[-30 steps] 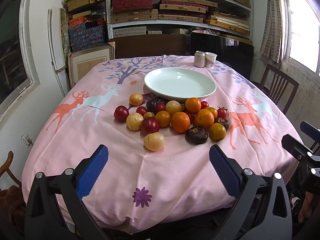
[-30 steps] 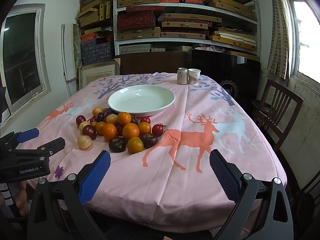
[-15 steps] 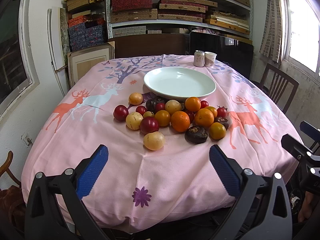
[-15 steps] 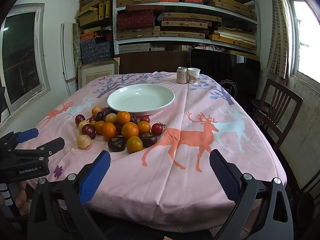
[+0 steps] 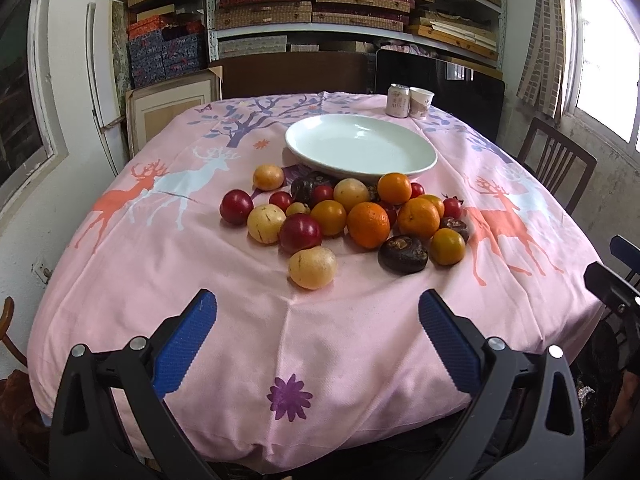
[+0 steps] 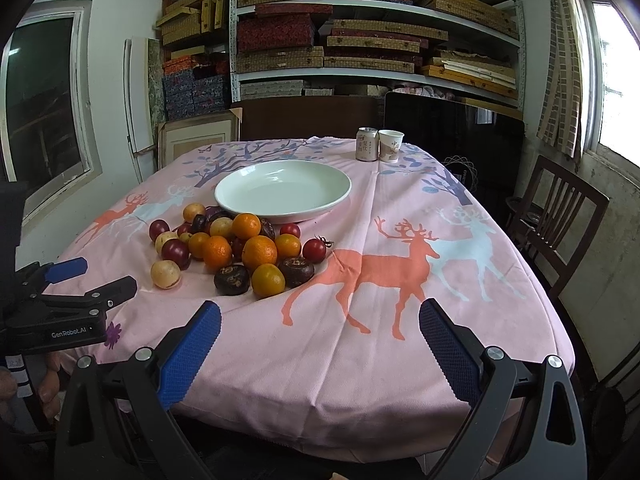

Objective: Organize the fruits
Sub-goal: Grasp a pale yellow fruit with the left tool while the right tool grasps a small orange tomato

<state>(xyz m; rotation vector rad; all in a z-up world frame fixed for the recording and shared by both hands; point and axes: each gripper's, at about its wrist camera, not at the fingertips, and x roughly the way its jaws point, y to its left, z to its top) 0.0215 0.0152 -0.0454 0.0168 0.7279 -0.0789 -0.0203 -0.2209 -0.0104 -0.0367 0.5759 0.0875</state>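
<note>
Both tools stand wide open and hold nothing: the left tool [image 5: 318, 334] and the right tool [image 6: 320, 334] fill each frame's bottom, over the pink worktop's [image 5: 224, 320] near edge. Mid-frame lies the fruit pile [image 5: 344, 220], oranges, red and pale fruits, dark ones, possibly water chestnuts. Just behind it sits the white plate [image 5: 424, 160], then a can [image 5: 398, 100] and paper cup [image 5: 421, 103].

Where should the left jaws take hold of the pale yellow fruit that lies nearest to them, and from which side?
Grip the pale yellow round fruit across its widest middle, coming from the near table edge. It lies apart at the front of the pile, with bare pink tablecloth on both its sides; only a dark red round fruit sits close behind.
</note>
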